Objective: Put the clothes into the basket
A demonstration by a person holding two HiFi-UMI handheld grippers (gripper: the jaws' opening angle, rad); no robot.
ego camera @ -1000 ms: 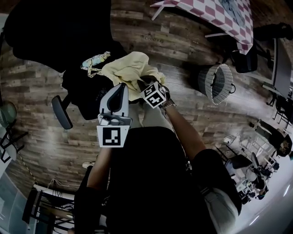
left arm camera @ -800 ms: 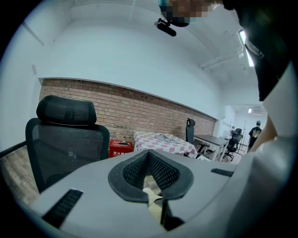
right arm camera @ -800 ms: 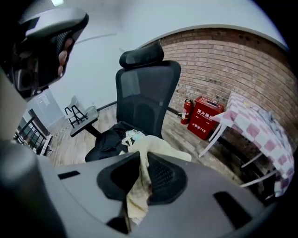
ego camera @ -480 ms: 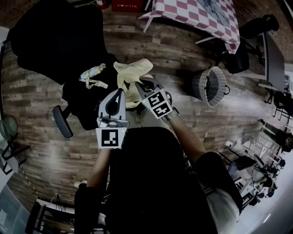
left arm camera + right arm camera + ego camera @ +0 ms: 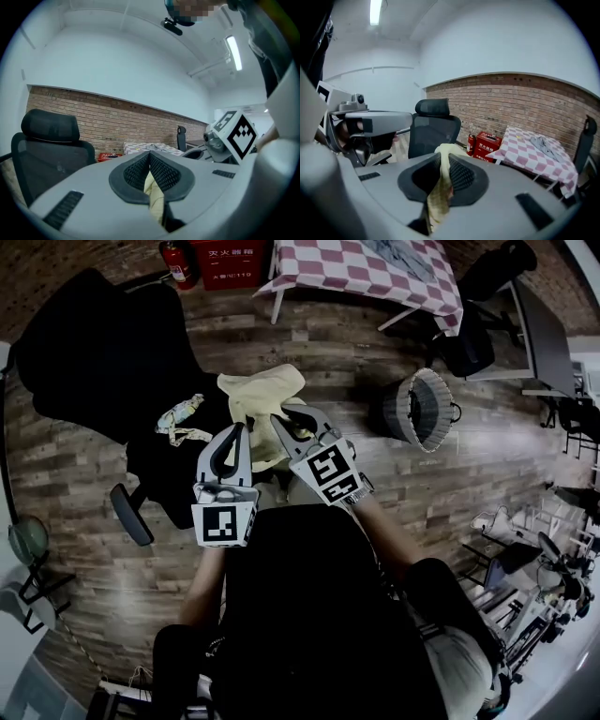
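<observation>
I hold one pale yellow garment [image 5: 255, 395] with both tools. My left gripper [image 5: 236, 432] has its jaws pressed together on a fold of it, and my right gripper [image 5: 284, 420] is clamped on another fold just beside. The garment hangs at the front edge of the black office chair [image 5: 94, 343], above dark clothing [image 5: 164, 456] and a patterned piece [image 5: 180, 416] heaped on the chair's seat. The grey woven basket [image 5: 398, 413] stands on the wood floor [image 5: 422, 498], well to the chair's right and apart from the garment.

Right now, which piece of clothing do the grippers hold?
The pale yellow garment, clamped in the left gripper and the right gripper; the patterned cloth lies untouched on the chair.
</observation>
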